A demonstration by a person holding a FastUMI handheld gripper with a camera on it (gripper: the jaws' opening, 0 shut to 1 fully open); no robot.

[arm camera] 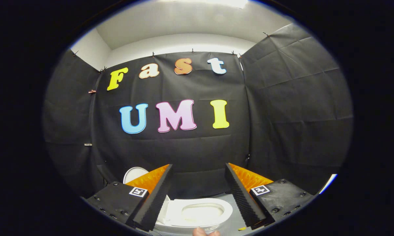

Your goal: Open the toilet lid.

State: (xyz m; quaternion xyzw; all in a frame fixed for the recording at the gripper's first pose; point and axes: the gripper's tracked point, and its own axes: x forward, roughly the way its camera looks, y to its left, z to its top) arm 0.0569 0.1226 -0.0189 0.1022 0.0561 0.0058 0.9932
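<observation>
Jaws spread wide and empty, I see the toilet (197,214) below and between them with its lid (135,173) apparently already raised behind the left one, so dropping down carelessly could knock it shut.

toilet (197,213) between spread fingers (157,193) | lid (135,173) raised behind left finger

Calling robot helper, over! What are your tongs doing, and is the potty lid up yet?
Tongs open, holding nothing. Toilet below, between the fingers; seat ring and bowl exposed. White lid looks raised, partly hidden behind left finger. A fingertip near the toilet's front rim.
</observation>
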